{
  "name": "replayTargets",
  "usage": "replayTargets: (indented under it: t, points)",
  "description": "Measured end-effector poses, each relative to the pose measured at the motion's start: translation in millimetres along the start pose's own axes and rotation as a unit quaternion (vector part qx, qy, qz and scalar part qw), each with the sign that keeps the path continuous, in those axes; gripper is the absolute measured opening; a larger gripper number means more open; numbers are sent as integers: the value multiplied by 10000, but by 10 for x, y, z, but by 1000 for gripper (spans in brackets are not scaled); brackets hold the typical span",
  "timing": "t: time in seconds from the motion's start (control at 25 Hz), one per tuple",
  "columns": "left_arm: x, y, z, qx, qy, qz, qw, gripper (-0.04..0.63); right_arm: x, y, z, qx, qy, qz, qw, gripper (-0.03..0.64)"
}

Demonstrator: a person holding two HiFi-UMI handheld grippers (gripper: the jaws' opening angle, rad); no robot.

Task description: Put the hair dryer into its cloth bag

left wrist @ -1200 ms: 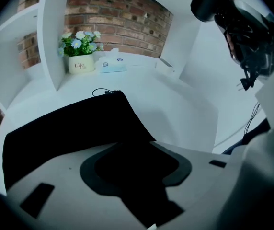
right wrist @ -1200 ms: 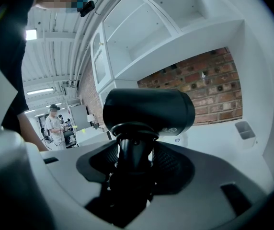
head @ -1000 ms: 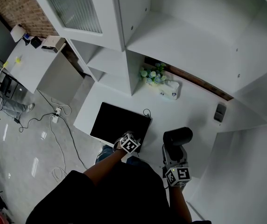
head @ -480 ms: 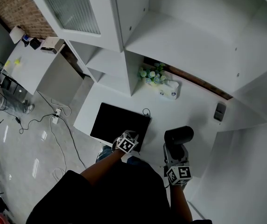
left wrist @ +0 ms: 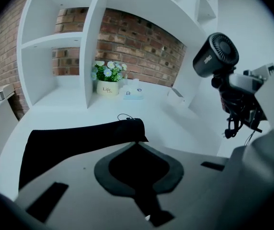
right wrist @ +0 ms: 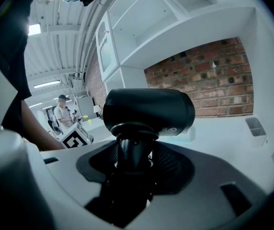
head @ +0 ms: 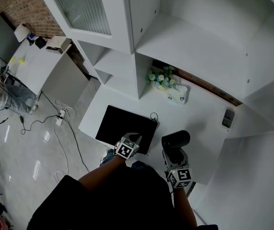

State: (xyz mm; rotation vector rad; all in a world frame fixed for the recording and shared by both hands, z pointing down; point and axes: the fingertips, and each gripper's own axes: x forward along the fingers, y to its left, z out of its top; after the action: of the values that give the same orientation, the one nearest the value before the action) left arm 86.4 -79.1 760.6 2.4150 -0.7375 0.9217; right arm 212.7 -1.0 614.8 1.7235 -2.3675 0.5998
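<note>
Jaws, left gripper (left wrist: pixel 136 143): newly clenched on the near corner of the cloth bag (head: pixel 122 126). Jaws, right gripper (right wrist: pixel 134 150): grasping the hair dryer (head: pixel 175 140) by its handle, now closer beside the bag. Bagging probably imminent.

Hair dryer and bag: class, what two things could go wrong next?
1. The left gripper pinches the cloth bag at its edge; if both layers are caught, the mouth may not open.
2. The right gripper holds the hair dryer only by its handle, head above the jaws; it could twist when pushed in.
</note>
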Motion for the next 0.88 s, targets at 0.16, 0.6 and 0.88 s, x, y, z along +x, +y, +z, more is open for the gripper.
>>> replayTargets:
  t: [0.16, 0.6, 0.88]
  points:
    - [-82, 51, 56, -209, -168, 31, 9996, 26, 144, 47, -198, -88, 271, 119, 9995, 236]
    - [-190, 132, 173, -373, -338, 68, 9987, 26, 476, 61, -822, -431, 1307, 235, 9902, 236]
    - [-270, 174, 194, -457, -475, 10, 9978, 26, 655, 124, -1192, -714, 1957, 350, 9774, 236]
